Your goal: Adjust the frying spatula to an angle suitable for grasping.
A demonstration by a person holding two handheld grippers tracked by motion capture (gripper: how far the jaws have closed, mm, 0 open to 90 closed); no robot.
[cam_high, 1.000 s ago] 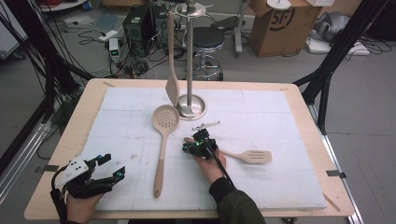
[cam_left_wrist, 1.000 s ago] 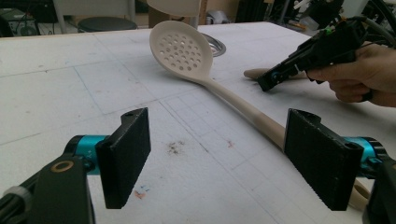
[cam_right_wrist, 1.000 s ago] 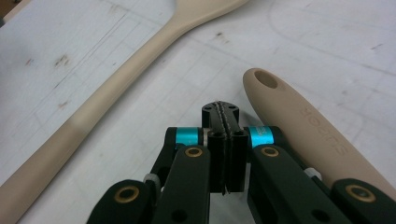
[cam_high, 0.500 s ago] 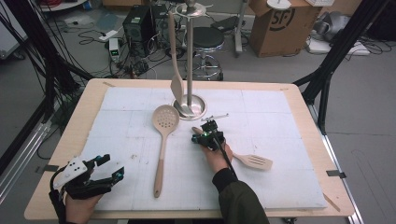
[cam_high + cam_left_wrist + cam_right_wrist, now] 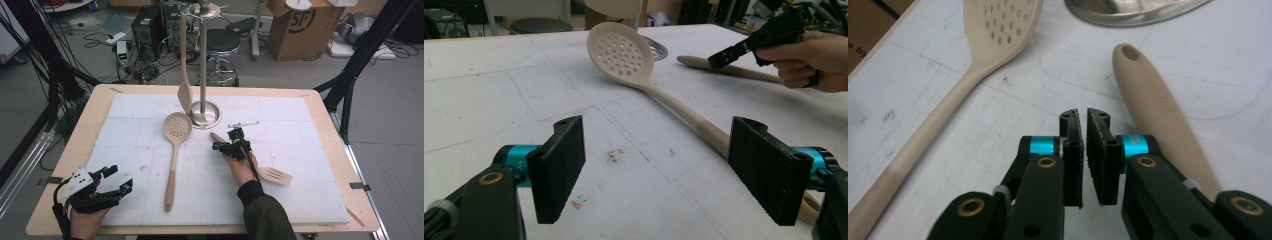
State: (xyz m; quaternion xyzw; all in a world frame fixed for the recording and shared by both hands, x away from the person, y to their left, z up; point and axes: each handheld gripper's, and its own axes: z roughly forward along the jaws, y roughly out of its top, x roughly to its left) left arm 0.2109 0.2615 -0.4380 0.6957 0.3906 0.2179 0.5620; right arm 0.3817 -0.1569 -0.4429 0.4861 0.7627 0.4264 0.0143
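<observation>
Skimmer spoon: beige, perforated bowl
Slotted spatula: beige
Table cover: white, faint grid
Gripper pads: black

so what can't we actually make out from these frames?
- Slotted turner, high view: the person's right hand covers the middle of its handle.
- Right claw, right claw view: nearly closed, nothing visible between the pads; whether it touches the turner handle beside it is unclear.
- Skimmer, left claw view: the left claw pad hides its handle end.
- Hanging spatula, high view: its hook on the stand is too small to read.
</observation>
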